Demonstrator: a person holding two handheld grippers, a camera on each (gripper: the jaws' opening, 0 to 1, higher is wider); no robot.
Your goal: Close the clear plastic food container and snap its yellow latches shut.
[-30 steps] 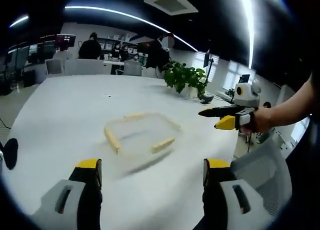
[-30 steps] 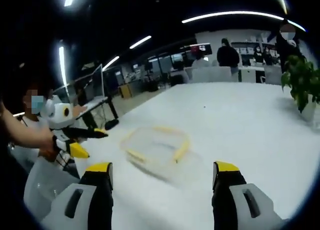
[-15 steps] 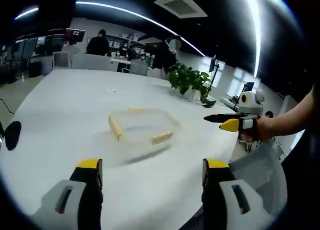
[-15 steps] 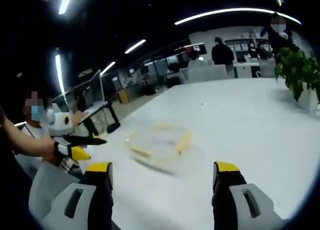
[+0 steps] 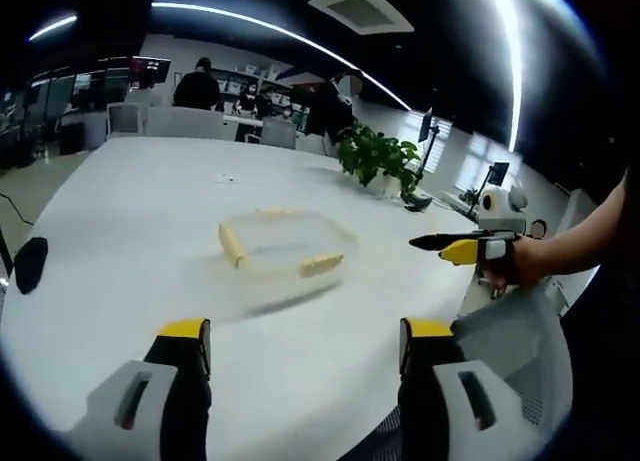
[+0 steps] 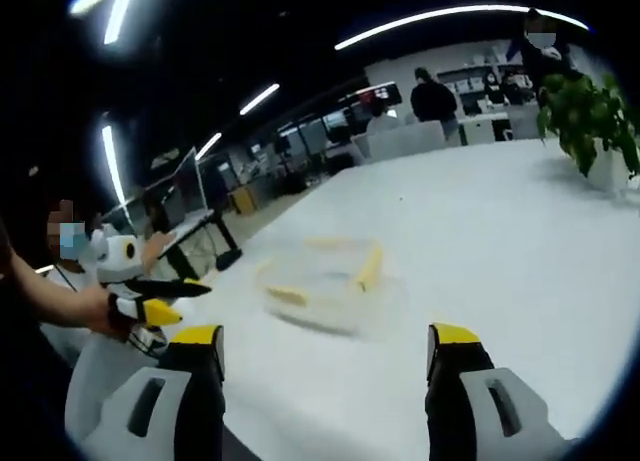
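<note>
A clear plastic food container (image 5: 283,249) with yellow latches lies on the white table (image 5: 130,211), some way ahead of both grippers. My left gripper (image 5: 302,343) is open, jaws wide apart, nothing between them. The right gripper shows at the right of the left gripper view (image 5: 455,246), held in a hand off the table edge. In the right gripper view the container (image 6: 322,275) is blurred and lies ahead. My right gripper (image 6: 326,349) is open and empty. The left gripper (image 6: 165,301) appears at the left there, held in a hand.
A potted plant (image 5: 378,159) stands at the table's far side. A dark object (image 5: 30,264) lies at the left edge. A grey chair back (image 5: 510,341) is near the right gripper. People and desks (image 5: 200,86) are in the background.
Both cameras have drawn back and shifted slightly; the container looks a bit smaller and farther. Neither gripper has closed or touched it.
</note>
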